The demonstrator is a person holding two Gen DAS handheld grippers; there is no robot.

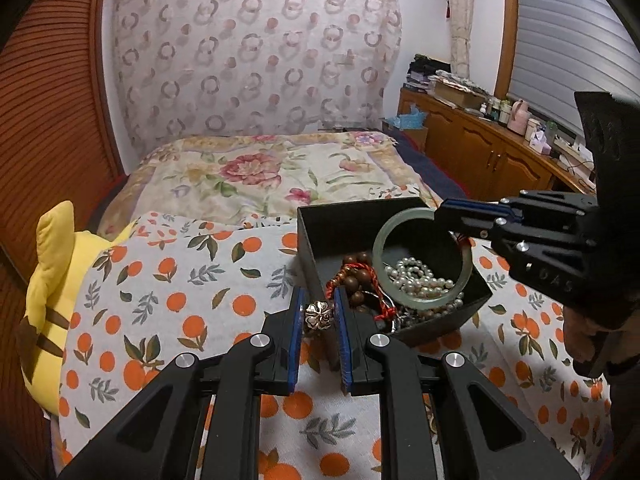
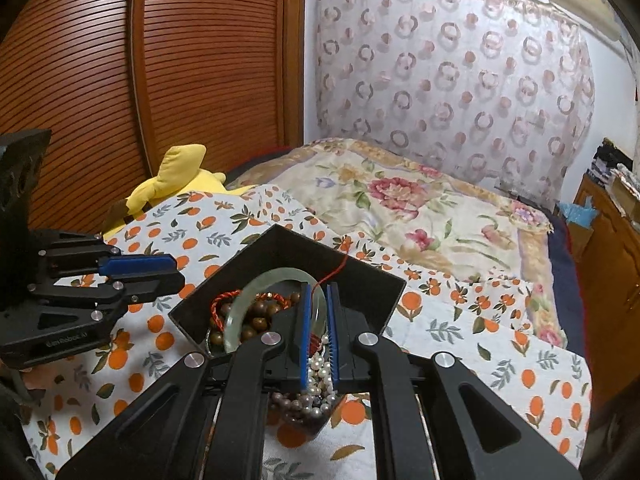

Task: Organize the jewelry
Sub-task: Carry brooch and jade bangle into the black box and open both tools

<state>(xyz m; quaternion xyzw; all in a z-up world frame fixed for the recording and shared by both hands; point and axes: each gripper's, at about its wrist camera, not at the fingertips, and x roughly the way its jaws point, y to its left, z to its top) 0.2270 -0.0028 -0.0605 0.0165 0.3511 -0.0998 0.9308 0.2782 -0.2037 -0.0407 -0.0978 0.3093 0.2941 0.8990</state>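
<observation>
On the bed, over an orange-print cloth [image 1: 192, 280], sits a black box [image 1: 320, 228] holding a pearl strand [image 1: 420, 280], brown wooden beads [image 1: 360, 276] and a red cord [image 1: 352, 268]. Just at the box's near-left corner, the left gripper [image 1: 318, 316] pinches a silver flower-shaped ornament [image 1: 319, 315] between its blue pads [image 1: 297, 316]. Coming in from the right, the right gripper [image 2: 318, 308] clamps the pale green jade bangle [image 1: 420, 256] by its upper rim, holding it tilted above the jewelry inside the box. A yellow plush toy [image 1: 52, 280] lies at the cloth's left edge.
</observation>
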